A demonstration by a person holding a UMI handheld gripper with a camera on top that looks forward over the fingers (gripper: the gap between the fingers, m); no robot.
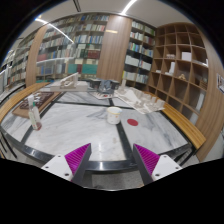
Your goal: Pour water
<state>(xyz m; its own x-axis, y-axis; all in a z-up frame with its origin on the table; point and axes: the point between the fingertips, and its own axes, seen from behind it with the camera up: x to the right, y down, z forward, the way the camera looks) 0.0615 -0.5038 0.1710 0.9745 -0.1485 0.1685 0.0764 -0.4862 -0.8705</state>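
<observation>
Pouring is not looking begun, as far as I can judge: the claw [112, 160] is hanging wide apart and carrying nothing, its two pink-padded fingers [75, 158] showing only bare table [80, 125] between them.

Counting what is lying ahead: one slim bottle [36, 114] with a reddish base is standing upright well beyond the left finger and off to that side, and it is probably the water vessel, though whether anything is inside it is too small to tell. One pale, squat cup [114, 116] is sitting ahead of the claw, roughly in line with the gap between the fingers but well beyond them. One small red dot [133, 122], perhaps a cap or a marker, is lying just beside the cup, toward the right finger's side. Bottle and cup are standing well apart from each other.

Farther beyond, at the far end of the table, a heap of crumpled clear plastic [130, 97] is lying, and bookshelves [85, 45] are lining the walls behind.

So, in my judgement, everything is remaining to do: reaching the bottle, closing on it, carrying it over to the cup and tipping it.
</observation>
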